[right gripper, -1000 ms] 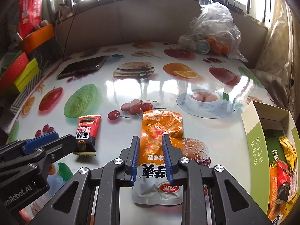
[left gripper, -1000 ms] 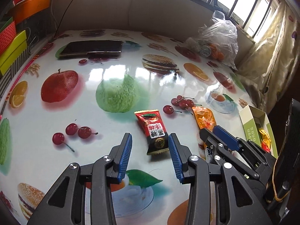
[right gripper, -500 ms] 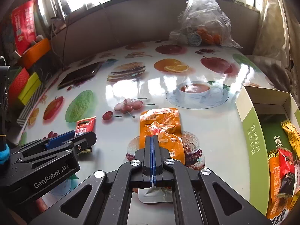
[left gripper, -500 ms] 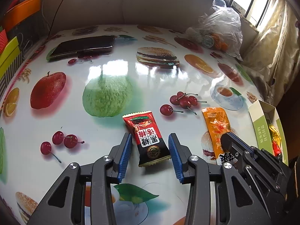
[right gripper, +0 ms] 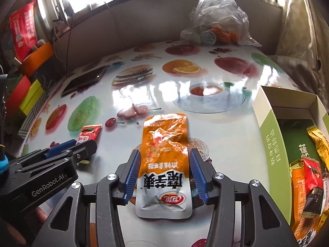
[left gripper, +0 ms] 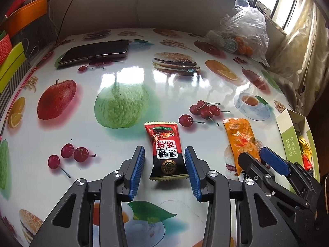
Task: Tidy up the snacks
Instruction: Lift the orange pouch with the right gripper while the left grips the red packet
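Note:
A red and black snack packet [left gripper: 166,150] lies flat on the fruit-print table [left gripper: 127,78]. My left gripper [left gripper: 164,174] is open and straddles the packet's near end, blue pads on either side, not touching. It also shows in the right wrist view [right gripper: 89,134]. An orange and silver snack pouch [right gripper: 164,164] lies flat between the pads of my right gripper [right gripper: 163,176], which is open around it. The pouch also shows in the left wrist view [left gripper: 239,142]. A green and white box [right gripper: 273,144] at the right holds several snack packets.
A black phone [left gripper: 94,51] lies at the table's far left. A clear plastic bag [left gripper: 242,33] with items sits at the far right by the window. Coloured bins [left gripper: 12,47] stand along the left edge. A curtain hangs at the right.
My right gripper was shut half a second ago and has opened around the orange pouch. My left gripper has moved forward, so the red packet now lies between its pads.

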Action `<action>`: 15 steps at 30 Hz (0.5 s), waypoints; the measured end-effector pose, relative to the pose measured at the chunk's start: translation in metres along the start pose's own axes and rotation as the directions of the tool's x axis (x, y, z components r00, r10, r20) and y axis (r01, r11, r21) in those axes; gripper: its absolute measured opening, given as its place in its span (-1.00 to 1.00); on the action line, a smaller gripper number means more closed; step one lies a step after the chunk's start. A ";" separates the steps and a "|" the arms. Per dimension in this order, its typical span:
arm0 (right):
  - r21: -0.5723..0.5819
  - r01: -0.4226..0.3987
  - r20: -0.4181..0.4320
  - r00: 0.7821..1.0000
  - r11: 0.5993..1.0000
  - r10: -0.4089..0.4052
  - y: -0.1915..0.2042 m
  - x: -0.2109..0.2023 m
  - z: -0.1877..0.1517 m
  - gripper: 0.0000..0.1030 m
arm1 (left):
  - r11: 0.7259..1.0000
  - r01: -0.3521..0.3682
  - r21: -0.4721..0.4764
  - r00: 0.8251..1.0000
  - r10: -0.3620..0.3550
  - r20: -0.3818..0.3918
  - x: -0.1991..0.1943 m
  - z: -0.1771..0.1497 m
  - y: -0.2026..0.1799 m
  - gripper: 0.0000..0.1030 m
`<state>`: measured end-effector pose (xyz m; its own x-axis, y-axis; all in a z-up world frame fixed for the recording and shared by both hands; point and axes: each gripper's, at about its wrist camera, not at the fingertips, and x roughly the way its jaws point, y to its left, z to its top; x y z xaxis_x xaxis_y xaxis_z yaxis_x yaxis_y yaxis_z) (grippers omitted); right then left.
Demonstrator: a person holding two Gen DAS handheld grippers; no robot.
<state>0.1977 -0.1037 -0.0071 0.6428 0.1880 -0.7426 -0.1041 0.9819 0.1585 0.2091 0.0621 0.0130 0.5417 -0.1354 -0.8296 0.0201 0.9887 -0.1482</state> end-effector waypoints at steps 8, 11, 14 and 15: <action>-0.077 0.037 -0.013 0.999 0.996 -0.038 0.008 0.004 -0.002 0.03 | 1.000 0.009 0.008 1.000 -0.009 0.009 0.001 0.000 0.001 -0.19; -0.066 0.015 -0.014 1.000 0.998 -0.016 0.004 0.003 -0.001 0.03 | 1.000 0.011 0.020 1.000 -0.011 0.009 0.001 -0.001 0.000 -0.19; -0.101 -0.010 -0.031 0.999 0.995 0.007 0.007 0.003 -0.001 0.16 | 1.000 0.029 -0.001 1.000 -0.029 0.008 0.000 -0.001 0.004 -0.19; -0.121 -0.014 -0.034 0.999 0.993 0.010 0.008 0.003 -0.001 0.17 | 1.000 0.028 0.004 1.000 -0.028 0.006 0.000 0.000 0.003 -0.19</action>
<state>0.1979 -0.0952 -0.0093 0.6153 0.1983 -0.7629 -0.2043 0.9749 0.0886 0.2089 0.0653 0.0122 0.5462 -0.1627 -0.8217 0.0385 0.9848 -0.1694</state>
